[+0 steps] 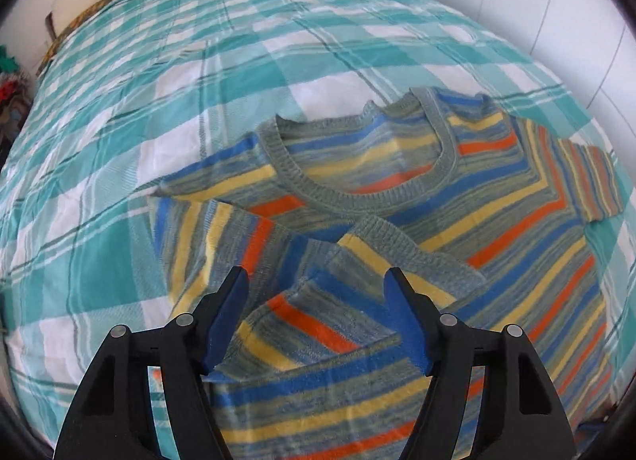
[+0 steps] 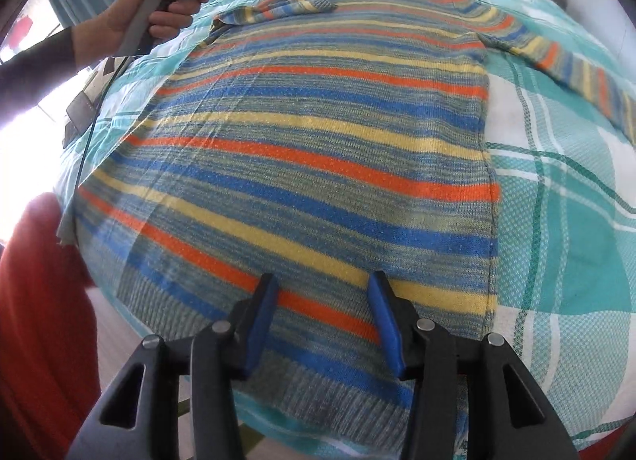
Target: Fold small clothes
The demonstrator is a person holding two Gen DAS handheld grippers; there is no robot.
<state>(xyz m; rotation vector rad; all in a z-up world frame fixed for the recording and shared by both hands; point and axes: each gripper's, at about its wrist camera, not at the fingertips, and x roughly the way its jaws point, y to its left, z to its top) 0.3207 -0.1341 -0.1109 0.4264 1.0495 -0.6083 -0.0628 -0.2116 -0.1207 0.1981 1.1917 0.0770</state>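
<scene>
One striped knit sweater (image 2: pixel 318 166) lies flat on the checked bedspread (image 2: pixel 556 221), frame centre, soft, light, floppy; best pinched at hem or sleeve cuff; left gripper (image 1: pixel 316 321) and right gripper (image 2: pixel 322 325) jaws apart, gripping nothing.

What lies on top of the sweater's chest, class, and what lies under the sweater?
One sleeve is folded across the sweater below the collar. Under the sweater is a checked bedsheet; the part beneath the knit is covered.
</scene>
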